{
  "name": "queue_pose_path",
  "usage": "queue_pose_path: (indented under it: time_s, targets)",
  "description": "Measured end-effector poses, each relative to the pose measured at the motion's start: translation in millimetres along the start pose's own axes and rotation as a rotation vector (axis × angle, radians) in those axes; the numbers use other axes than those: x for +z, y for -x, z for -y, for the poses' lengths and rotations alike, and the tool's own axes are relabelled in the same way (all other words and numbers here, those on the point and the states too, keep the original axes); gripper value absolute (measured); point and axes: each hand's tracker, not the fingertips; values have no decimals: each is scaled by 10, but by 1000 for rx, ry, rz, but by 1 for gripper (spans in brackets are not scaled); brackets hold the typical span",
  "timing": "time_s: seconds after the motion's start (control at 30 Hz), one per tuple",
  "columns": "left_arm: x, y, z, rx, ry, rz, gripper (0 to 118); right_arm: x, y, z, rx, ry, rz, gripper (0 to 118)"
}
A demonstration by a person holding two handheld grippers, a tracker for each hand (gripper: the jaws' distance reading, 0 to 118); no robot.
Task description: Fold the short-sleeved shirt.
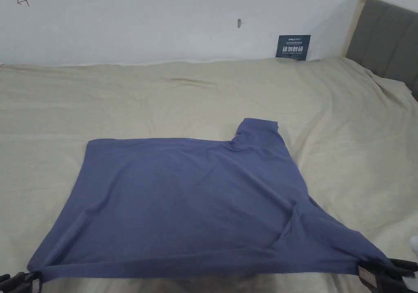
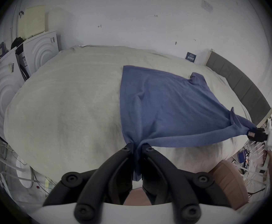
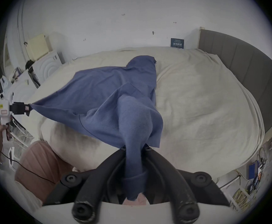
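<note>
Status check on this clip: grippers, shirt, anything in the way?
Left hand-held gripper shut on shirt corner; right hand-held gripper shut on bunched corner. Shirt stretched between them, far part lying on the bed. Nothing blocking the fold.

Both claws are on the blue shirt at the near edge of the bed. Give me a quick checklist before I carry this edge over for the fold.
1. Left claw shut on shirt corner: ok.
2. Right claw shut on shirt: ok, thick bunch of cloth.
3. Near edge taut between claws: ok.
4. Far edge flat on bed: ok.
5. Far sleeve laid flat: not ok, sticking out.
6. Near sleeve tucked: cannot tell, bunched at right claw.
</note>
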Motion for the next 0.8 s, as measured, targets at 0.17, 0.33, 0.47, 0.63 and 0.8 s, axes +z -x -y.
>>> queue_pose_path:
  time_s: [0.17,0.33,0.47,0.63,0.8]
  targets:
    - [21,-69,-230,-26,60,-12,8,77,107,-222,-14,71,-10,7]
    - [-495,-49,-589,5,191,-37,8,-399,59,-699,-57,183,-13,7]
    - [-1047,-25,-964,16,203,-19,8,-1030,-73,-1223,-133,259,-15,7]
    - [-1673,65,-1402,118,257,-12,8,-1757,-221,-1852,-213,351,11,7]
    - [-2053,94,-1572,128,277,-28,8,-2318,-191,-2110,-201,421,45,7]
